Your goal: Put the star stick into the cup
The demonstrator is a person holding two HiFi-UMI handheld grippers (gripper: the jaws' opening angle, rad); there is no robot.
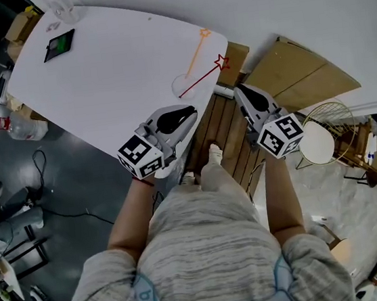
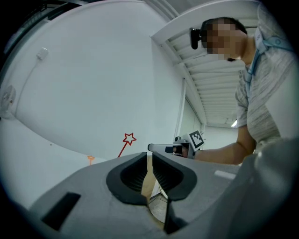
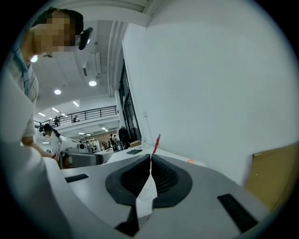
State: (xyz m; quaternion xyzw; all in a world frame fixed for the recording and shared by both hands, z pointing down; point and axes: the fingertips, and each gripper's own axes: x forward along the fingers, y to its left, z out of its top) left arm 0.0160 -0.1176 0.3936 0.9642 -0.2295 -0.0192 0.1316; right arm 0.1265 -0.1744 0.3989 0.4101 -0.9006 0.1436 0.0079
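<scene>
A red star stick (image 1: 201, 78) leans out of a faint clear cup (image 1: 184, 86) near the white table's (image 1: 116, 60) near corner, its star (image 1: 222, 61) up and to the right. An orange star stick (image 1: 198, 51) lies flat on the table just behind. My left gripper (image 1: 193, 114) hovers at the table edge below the cup, jaws shut and empty. My right gripper (image 1: 238, 92) is off the table, right of the red star, also shut on nothing. The left gripper view shows the red star (image 2: 129, 138) above my shut jaws. In the right gripper view the red stick (image 3: 157, 142) rises beyond them.
A dark tablet (image 1: 59, 45) and a clear container (image 1: 65, 8) sit at the table's far end. Wooden slats (image 1: 226, 131) lie on the floor under my grippers. To the right are cardboard sheets (image 1: 298, 71) and a wire basket (image 1: 332, 129). A water jug (image 1: 23, 126) stands on the left.
</scene>
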